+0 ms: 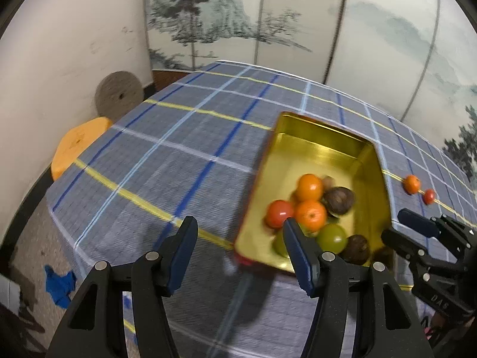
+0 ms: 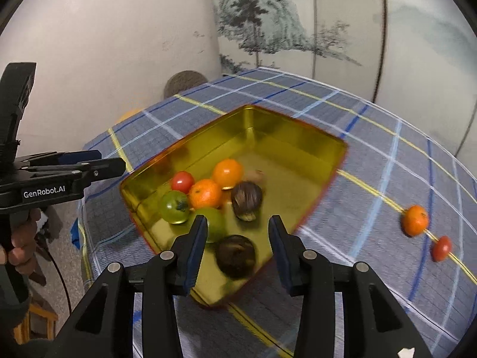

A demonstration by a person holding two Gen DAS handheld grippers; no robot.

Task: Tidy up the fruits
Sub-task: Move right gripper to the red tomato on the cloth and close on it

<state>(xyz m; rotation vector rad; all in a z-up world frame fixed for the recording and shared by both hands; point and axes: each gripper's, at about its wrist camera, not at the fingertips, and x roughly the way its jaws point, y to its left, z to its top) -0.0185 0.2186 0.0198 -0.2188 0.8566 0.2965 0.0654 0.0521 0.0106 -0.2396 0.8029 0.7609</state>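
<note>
Two hand-held grippers hover over a gold tin [image 2: 313, 155] that lies on a bench [image 1: 167, 161] draped in a blue plaid cloth. The left hand-held gripper [image 1: 238, 253] has its jaws apart with nothing between them, only cloth and the tin's near-left corner below. The right hand-held gripper [image 2: 237, 238] is parted more narrowly and empty; it hangs above the tin's near end, over a dark brown fruit [image 2: 235, 255].

Inside the tin the fruits crowd the near half: two oranges [image 2: 228, 173], a red tomato [image 2: 182, 181], two green tomatoes [image 2: 174, 207], and another brown fruit [image 2: 246, 200]. The far half of the tin is bare metal.

Outside the tin, to its right on the cloth, lie a loose orange [image 2: 414, 220] and, just beside it, a small red tomato [image 2: 441, 248]. Both views catch this pair.

Only the right wrist view shows a hand [image 2: 21, 241] wrapped round the left tool's handle, left of the tin, and a black cable hanging below it. It also shows a small tan fruit [image 2: 257, 175] behind the oranges more plainly. Only the left wrist view shows, beyond the bench's edge left of the tin, an orange stool seat [image 1: 79, 146], a grey disc [image 1: 119, 95] leaning on the wall, and a scrap of blue cloth [image 1: 59, 286] on the floor. It also shows the right tool side-on at the tin's right, its fingers slightly apart.
</note>
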